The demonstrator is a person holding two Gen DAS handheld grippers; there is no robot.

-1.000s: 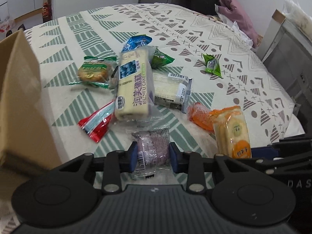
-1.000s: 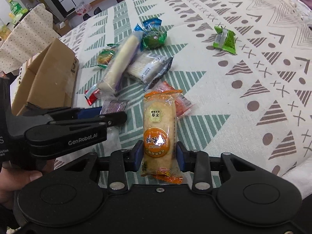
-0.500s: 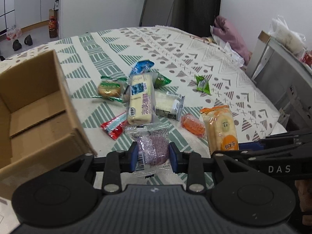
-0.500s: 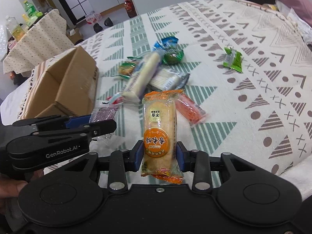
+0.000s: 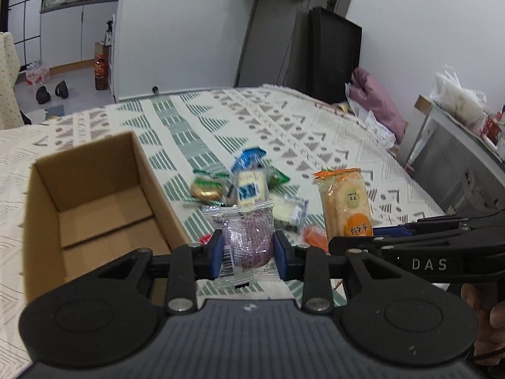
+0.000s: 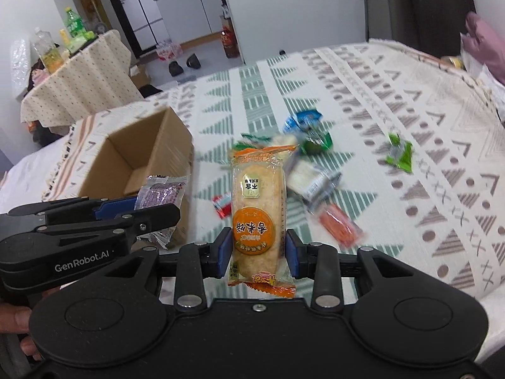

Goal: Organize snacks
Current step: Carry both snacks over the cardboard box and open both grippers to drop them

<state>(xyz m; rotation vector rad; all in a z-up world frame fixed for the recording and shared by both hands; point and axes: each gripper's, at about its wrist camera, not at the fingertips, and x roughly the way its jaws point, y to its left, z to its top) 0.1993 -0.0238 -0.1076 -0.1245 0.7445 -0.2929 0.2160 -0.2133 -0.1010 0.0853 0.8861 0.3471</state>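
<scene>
An open, empty cardboard box (image 5: pixel 94 208) sits at the left of a bed (image 5: pixel 195 120) spread with a green-and-grey triangle-print cover, waiting for snacks. Just right of it, the left gripper (image 5: pixel 247 254) is raised above the cover, its jaws closed on a clear-wrapped purple pastry (image 5: pixel 244 237) that stands upright between the blue pads. Beyond it a loose pile lies on the cover: a round cake in green wrap (image 5: pixel 206 188), a long cream-coloured cake bar (image 5: pixel 251 189), a blue packet (image 5: pixel 247 158), a white sandwich cake (image 5: pixel 288 213) and an orange packet (image 6: pixel 339 224); a small green packet (image 6: pixel 399 153) lies well apart to the right. At the right, the right gripper (image 6: pixel 257 257) holds an orange-labelled rice cracker pack (image 6: pixel 257 208) upright, jaws clamped on its lower half, also clear of the cover.

Both hands appear to be mid-carry, the step being transport of 2 snacks toward the box. The next move likely calls for swinging the left gripper over the box opening and letting the pastry drop inside, then bringing the cracker pack across without the 2 tools colliding, since they hang close side by side. About 6 snacks are yet to be collected.
</scene>
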